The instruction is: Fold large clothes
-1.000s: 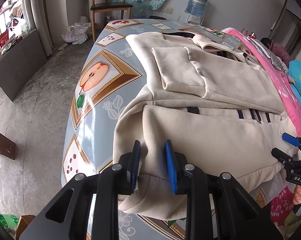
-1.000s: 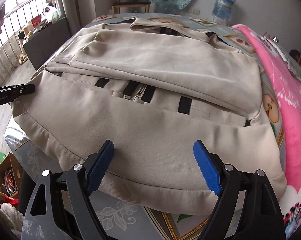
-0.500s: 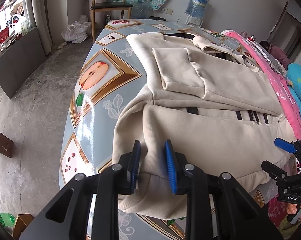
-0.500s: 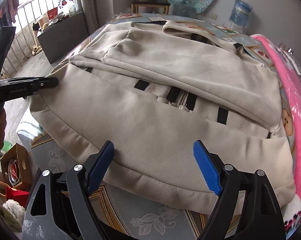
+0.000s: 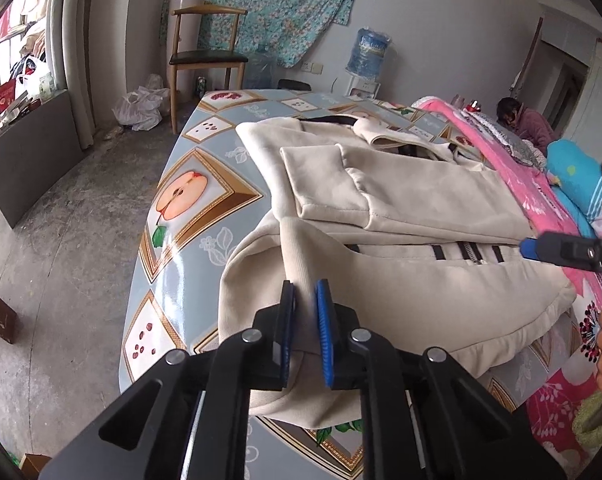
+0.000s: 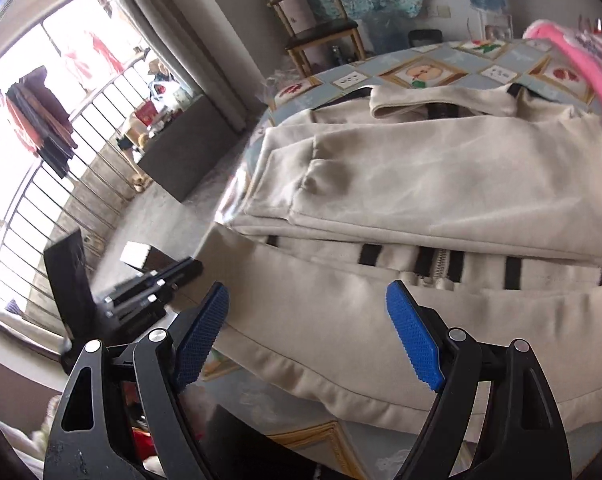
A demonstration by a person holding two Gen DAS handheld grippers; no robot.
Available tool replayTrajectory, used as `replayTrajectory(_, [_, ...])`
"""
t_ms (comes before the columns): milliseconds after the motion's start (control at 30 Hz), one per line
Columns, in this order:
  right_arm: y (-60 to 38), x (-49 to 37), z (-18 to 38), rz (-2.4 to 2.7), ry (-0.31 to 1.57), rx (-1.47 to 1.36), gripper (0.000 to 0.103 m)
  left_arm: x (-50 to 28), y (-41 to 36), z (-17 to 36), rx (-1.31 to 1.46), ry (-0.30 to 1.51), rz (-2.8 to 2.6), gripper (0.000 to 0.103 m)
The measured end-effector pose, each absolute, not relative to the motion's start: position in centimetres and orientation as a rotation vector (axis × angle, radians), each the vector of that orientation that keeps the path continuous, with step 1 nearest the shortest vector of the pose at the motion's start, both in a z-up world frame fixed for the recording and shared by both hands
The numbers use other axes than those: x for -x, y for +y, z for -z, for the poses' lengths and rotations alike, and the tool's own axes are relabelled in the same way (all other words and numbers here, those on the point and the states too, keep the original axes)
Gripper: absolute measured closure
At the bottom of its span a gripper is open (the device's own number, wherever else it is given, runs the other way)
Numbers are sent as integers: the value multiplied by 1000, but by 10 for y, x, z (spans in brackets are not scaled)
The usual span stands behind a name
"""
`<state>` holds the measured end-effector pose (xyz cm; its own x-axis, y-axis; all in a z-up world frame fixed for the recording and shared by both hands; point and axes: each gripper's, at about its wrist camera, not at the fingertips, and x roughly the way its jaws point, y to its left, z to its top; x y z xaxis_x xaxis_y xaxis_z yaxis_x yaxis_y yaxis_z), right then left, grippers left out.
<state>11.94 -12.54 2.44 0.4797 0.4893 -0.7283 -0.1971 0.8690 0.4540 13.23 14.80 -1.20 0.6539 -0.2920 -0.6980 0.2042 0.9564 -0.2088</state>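
A cream zip-up jacket [image 5: 401,200] lies partly folded on the fruit-patterned table [image 5: 189,200], sleeves laid across its chest and black stripes beside the zip. My left gripper [image 5: 305,320] is at the near left corner of the hem. Its jaws are closing, and its pads pinch a raised ridge of the ribbed fabric. The right gripper [image 6: 307,332] hovers open over the near hem of the jacket [image 6: 421,184], touching nothing. Its blue-tipped finger also shows at the far right of the left wrist view as the right gripper [image 5: 561,250]. The left gripper [image 6: 153,288] appears blurred at the jacket's left edge.
A pink flowered blanket [image 5: 541,200] borders the table's right side, with a person seated [image 5: 521,120] beyond it. A wooden chair [image 5: 205,60] and a water bottle [image 5: 371,54] stand at the far wall. Bare concrete floor [image 5: 61,240] lies to the left.
The left jaws have narrowed onto the hem corner and drawn the fabric up into a ridge. The right gripper has risen and tilted leftward, its jaws unchanged and wide.
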Motion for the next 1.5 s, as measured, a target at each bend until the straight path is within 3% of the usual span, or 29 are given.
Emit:
replayTrajectory(167, [-105,-152,-25,-583,1072,-517,38,-116,141,4,77,757,332,93])
replayTrajectory(300, [-78,-174,-16,-687,1183,-617,41,-105,132,0,29,724,361,93])
replayTrajectory(600, [-24,-190,-18,-690,1286,-524,49,-95,123,0,-22,715,385,93])
replayTrajectory(700, [-15,-194,-16,-665,1312,-498,57,-94,122,0,-39,712,388,93])
replayTrajectory(800, [-10,-200,-13,-635,1335,-491,70,-93,120,1,-59,708,395,93])
replayTrajectory(867, [-15,-200,-10,-614,1342,-484,85,-92,119,2,-67,706,399,93])
replayTrajectory(967, [-18,-199,-6,-606,1341,-487,96,-92,119,3,-62,710,404,93])
replayTrajectory(1067, [-24,-193,-7,-610,1322,-486,97,-95,122,3,-45,723,402,93])
replayTrajectory(1200, [-26,-187,-11,-623,1302,-482,98,-101,128,2,5,743,399,76])
replayTrajectory(1300, [-26,-185,-13,-629,1291,-475,98,-108,127,2,12,753,402,70])
replayTrajectory(1500, [-22,-184,-15,-651,1283,-481,98,-128,121,7,8,764,408,70])
